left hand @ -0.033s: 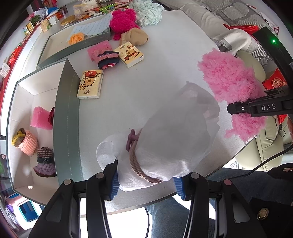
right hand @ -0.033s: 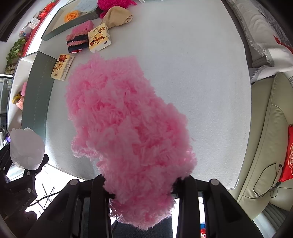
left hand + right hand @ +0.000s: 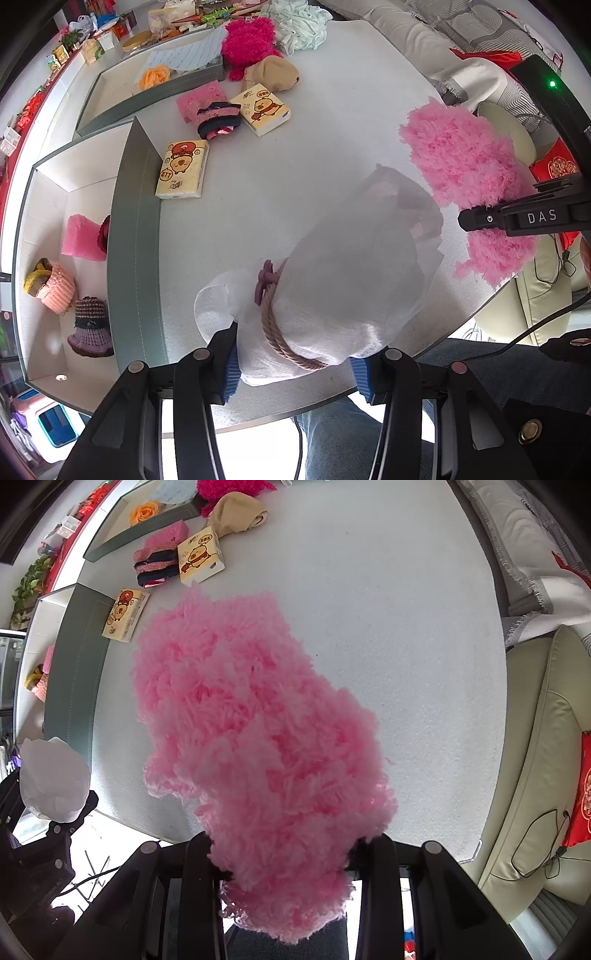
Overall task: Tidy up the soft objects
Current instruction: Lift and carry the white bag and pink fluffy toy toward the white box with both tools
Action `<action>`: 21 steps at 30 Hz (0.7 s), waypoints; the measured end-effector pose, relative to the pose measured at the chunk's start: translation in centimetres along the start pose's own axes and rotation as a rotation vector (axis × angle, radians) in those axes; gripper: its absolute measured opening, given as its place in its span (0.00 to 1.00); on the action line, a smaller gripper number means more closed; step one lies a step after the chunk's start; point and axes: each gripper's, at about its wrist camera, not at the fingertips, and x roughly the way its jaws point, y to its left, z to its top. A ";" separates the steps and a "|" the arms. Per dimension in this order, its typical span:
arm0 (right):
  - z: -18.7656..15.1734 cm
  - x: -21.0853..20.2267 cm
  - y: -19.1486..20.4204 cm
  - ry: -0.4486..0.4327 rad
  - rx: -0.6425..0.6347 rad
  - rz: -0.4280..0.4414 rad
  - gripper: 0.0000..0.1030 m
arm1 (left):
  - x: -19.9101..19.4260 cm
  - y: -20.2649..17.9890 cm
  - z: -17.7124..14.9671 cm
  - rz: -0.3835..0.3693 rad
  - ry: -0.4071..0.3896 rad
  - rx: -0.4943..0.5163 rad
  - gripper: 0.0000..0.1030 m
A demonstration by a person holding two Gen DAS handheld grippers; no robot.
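My left gripper [image 3: 293, 363] is shut on a white gauze pouch [image 3: 343, 280] tied with a pink cord, held above the near edge of the white table [image 3: 332, 122]. My right gripper [image 3: 286, 856] is shut on a fluffy pink yarn bundle [image 3: 255, 731], which fills the right wrist view and also shows at the right of the left wrist view [image 3: 465, 173]. The pouch shows small at the lower left of the right wrist view [image 3: 51, 779].
A green-walled open box [image 3: 136, 240] at the left holds a pink sponge [image 3: 79, 238] and knitted hats [image 3: 90, 328]. On the table lie two tissue packs [image 3: 183, 170], a striped knit piece [image 3: 218, 120], a tan cloth [image 3: 273, 74] and magenta yarn [image 3: 249, 40]. A second tray [image 3: 147, 92] stands behind. A sofa [image 3: 546, 720] is at the right.
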 end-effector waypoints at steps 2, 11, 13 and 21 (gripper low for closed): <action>0.0 0.0 0.0 0.000 0.001 0.000 0.34 | 0.0 0.0 0.0 0.000 0.000 -0.001 0.49; 0.0 0.1 -0.1 0.004 -0.002 -0.002 0.34 | 0.1 0.0 -0.1 -0.003 0.003 -0.004 0.49; 0.0 0.1 -0.1 0.005 -0.002 -0.002 0.34 | 0.1 -0.1 -0.1 -0.003 0.004 -0.003 0.49; 0.0 0.2 -0.1 0.006 -0.004 -0.004 0.34 | 0.1 -0.1 0.0 -0.003 0.004 -0.004 0.49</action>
